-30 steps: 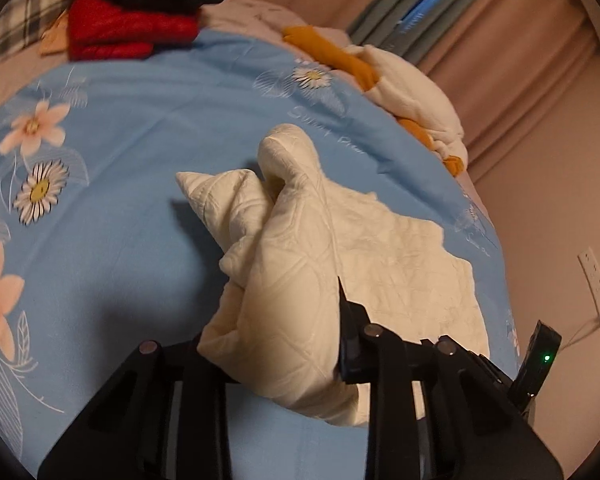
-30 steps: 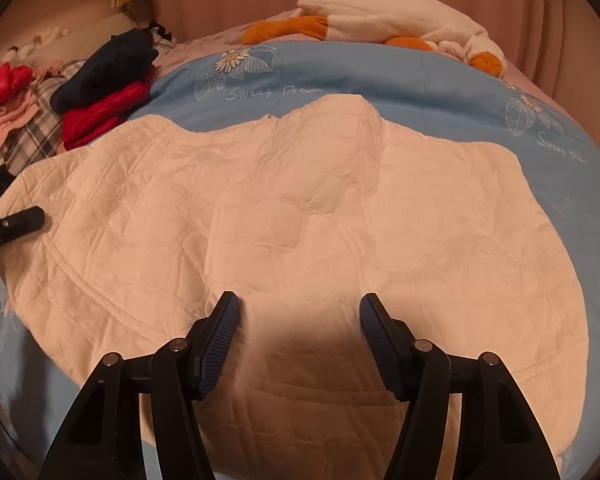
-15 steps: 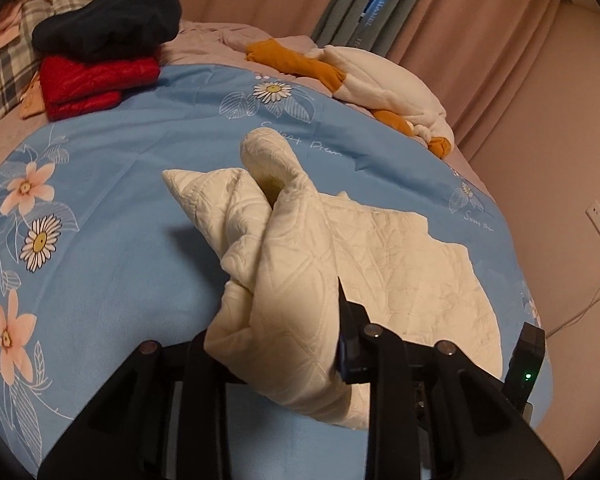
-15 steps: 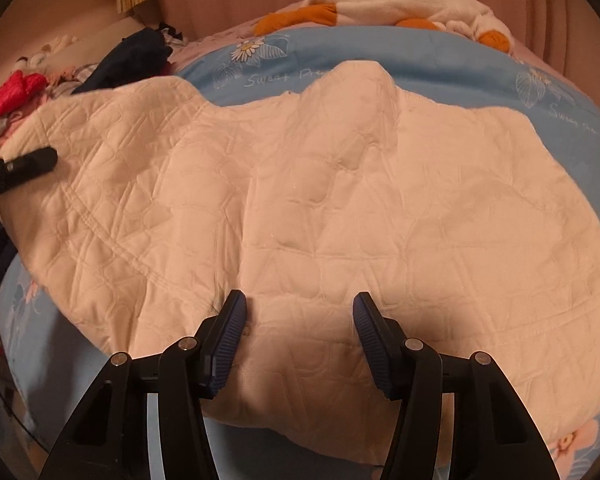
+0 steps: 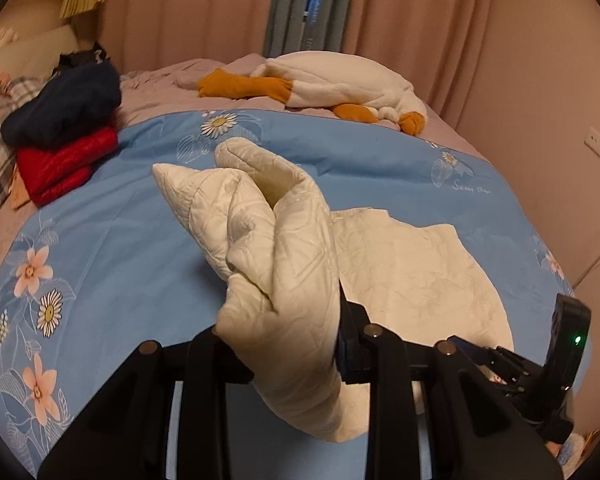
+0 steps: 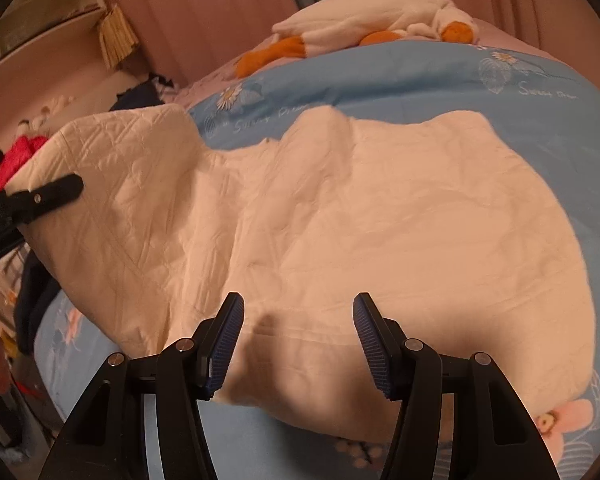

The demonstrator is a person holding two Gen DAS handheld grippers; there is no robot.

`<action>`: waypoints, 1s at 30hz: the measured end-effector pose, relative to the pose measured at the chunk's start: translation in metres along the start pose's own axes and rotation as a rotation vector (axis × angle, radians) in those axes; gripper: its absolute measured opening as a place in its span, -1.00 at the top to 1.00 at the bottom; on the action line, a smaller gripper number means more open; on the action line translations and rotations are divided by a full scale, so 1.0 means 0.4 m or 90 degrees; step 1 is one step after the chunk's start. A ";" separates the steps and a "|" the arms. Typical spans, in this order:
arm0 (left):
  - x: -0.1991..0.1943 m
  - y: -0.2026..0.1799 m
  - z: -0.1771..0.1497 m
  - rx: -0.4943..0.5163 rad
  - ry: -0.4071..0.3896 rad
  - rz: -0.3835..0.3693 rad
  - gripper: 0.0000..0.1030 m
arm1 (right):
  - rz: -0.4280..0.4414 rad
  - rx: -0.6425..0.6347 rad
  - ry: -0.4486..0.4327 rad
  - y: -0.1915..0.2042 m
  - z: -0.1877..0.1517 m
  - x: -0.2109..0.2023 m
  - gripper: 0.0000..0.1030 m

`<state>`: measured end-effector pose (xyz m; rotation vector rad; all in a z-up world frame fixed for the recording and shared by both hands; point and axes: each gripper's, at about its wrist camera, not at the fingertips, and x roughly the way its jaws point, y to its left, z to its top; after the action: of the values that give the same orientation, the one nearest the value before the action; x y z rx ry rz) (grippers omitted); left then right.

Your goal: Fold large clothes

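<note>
A cream quilted garment [image 5: 284,248] lies across a blue floral bedspread [image 5: 112,248], one bunched edge lifted and pinched between the closed fingers of the left gripper [image 5: 296,336]. In the left wrist view the raised fabric drapes over the jaws and hides the contact itself; only the right finger [image 5: 350,344] shows clearly at the cloth's side, the left one buried under the folds.

In the right wrist view the right gripper [image 6: 298,340] hovers at 6 o'clock with its fingers spread wide over the near hem of the garment [image 6: 340,220], their blue ribbed pads [image 6: 228,344] facing each other with nothing between them. Whether the tips touch the cloth cannot be told from this angle. The other gripper's black finger [image 6: 48,196] enters at 9 o'clock, its body cut off by the frame edge, holding the lifted corner.

At 12 o'clock a white and orange plush toy [image 5: 332,88] lies beyond the bedspread. At 10 o'clock sits a stack of red and dark navy folded clothes [image 5: 64,136], partly blurred toward the lens rim.
</note>
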<state>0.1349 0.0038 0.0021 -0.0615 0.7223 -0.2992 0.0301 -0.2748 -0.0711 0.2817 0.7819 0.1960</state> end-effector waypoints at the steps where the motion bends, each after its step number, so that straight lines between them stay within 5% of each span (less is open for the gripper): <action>1: 0.003 -0.016 0.003 0.011 0.002 0.002 0.46 | 0.003 0.008 -0.006 -0.012 0.003 -0.012 -0.14; 10: 0.035 -0.122 0.002 0.083 0.022 -0.008 0.46 | 0.003 0.071 -0.035 -0.091 0.005 -0.067 -0.14; 24: 0.155 -0.325 -0.057 0.198 0.080 -0.032 0.43 | 0.097 0.267 -0.077 -0.285 -0.010 -0.123 -0.17; 27: 0.205 -0.358 -0.090 0.231 0.115 -0.046 0.18 | 0.150 0.317 -0.085 -0.321 -0.013 -0.124 -0.26; 29: 0.220 -0.367 -0.108 0.244 0.133 -0.085 -0.39 | 0.187 0.335 -0.080 -0.335 -0.010 -0.115 -0.33; 30: 0.218 -0.370 -0.112 0.248 0.128 -0.102 -0.48 | 0.194 0.338 -0.077 -0.336 -0.007 -0.110 -0.35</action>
<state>0.1307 -0.1607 -0.0641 0.2844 0.8483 -0.6008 0.0069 -0.4135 -0.0872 0.9094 0.6578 0.2530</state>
